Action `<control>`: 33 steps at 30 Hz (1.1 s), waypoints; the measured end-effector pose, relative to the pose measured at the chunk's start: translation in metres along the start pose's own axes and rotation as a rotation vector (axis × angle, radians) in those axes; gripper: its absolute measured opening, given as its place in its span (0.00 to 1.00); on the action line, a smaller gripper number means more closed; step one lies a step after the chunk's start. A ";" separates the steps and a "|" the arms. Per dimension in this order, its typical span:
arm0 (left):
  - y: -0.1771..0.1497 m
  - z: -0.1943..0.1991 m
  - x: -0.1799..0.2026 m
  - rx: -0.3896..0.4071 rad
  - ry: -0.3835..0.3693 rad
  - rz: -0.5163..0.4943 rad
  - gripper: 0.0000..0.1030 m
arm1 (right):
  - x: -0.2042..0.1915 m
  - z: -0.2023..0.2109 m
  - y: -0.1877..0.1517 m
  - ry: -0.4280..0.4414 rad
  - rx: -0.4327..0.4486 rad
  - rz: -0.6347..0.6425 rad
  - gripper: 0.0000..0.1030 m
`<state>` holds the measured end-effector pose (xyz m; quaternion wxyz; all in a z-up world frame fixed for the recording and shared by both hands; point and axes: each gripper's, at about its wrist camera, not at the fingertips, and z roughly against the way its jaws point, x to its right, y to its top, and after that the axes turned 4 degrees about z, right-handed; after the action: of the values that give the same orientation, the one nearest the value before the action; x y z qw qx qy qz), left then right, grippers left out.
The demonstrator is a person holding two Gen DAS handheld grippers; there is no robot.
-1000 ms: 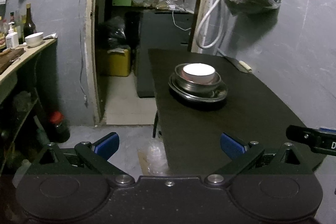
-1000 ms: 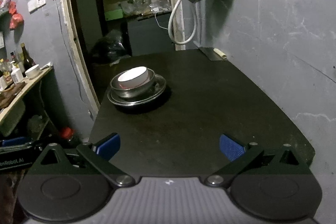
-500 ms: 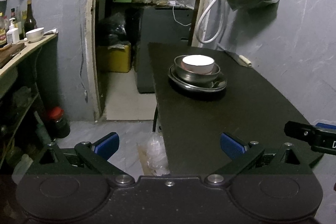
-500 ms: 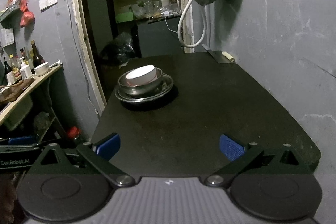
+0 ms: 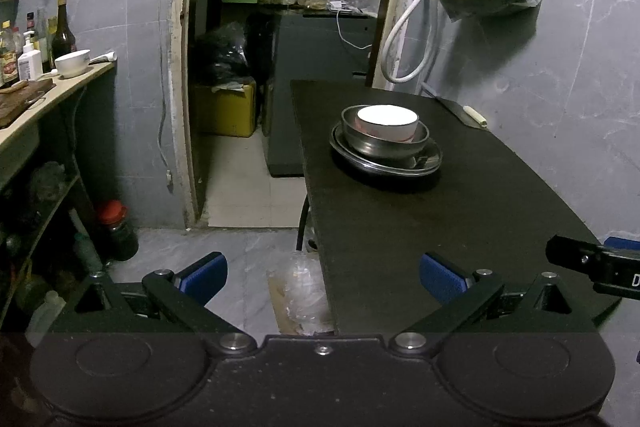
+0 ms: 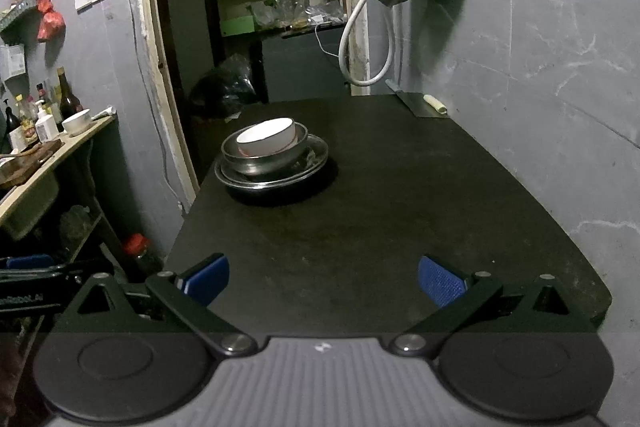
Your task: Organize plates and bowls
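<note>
plates and bowls aside, my left gripper (image 5: 322, 275) and right gripper (image 6: 323, 279) hang spread wide, holding nothing, low in frame. mid-frame on the black table (image 6: 400, 211), a white ceramic bowl (image 6: 268, 137) nests in a steel bowl (image 6: 260, 159) on stacked steel plates (image 6: 312, 163).

the white bowl (image 5: 387, 123) hides the metal bowl's (image 5: 384, 143) inside; bottle labels (image 5: 9, 67) are too small to read.

On your worktop (image 6: 400, 211), far left, a bowl (image 6: 268, 139) sits in a pan (image 6: 260, 161) on a plate (image 6: 308, 163). Both tools hang apart at the near edge, empty.
</note>
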<state>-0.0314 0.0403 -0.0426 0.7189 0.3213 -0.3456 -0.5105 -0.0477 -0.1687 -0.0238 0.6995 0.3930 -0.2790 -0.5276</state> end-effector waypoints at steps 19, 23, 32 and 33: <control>0.001 -0.002 -0.001 0.004 -0.002 -0.002 0.99 | -0.001 -0.004 0.002 -0.009 -0.002 0.002 1.00; 0.001 -0.001 -0.001 0.004 -0.003 -0.003 0.99 | -0.001 -0.004 0.002 -0.011 0.000 0.002 1.00; 0.001 -0.002 -0.002 0.004 -0.003 -0.002 0.99 | -0.002 -0.004 0.002 -0.013 -0.001 0.005 1.00; 0.001 -0.002 -0.001 0.004 -0.003 -0.001 0.99 | -0.002 -0.003 0.002 -0.012 0.000 0.005 1.00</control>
<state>-0.0299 0.0420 -0.0430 0.7173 0.3220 -0.3475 -0.5109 -0.0443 -0.1659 -0.0236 0.6992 0.3891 -0.2842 -0.5281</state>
